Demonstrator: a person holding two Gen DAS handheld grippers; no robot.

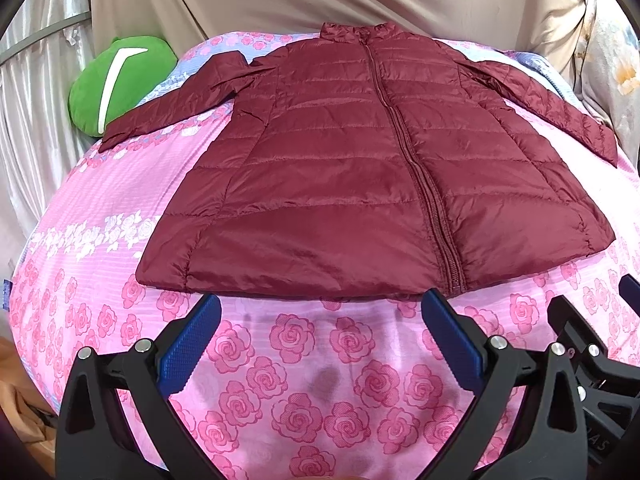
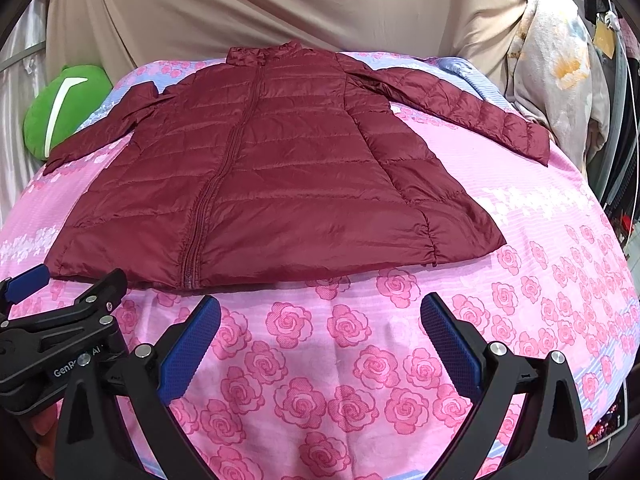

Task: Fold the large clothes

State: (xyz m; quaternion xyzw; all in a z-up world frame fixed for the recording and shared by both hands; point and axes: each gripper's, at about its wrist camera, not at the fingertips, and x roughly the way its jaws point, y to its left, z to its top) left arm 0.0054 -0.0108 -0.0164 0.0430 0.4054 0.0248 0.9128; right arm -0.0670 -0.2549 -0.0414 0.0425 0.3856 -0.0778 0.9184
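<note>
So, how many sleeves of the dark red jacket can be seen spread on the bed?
2. The left sleeve stretches toward the green plush toy; the right sleeve stretches toward the flowered fabric at the bed's right side. Neither is folded in.

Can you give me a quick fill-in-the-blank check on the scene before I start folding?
1. The maroon jacket lies flat with its zipper ____.
2. The left gripper and right gripper are both ____.
3. The plush toy beside the sleeve is ____.

Missing words: closed; open; green
</note>
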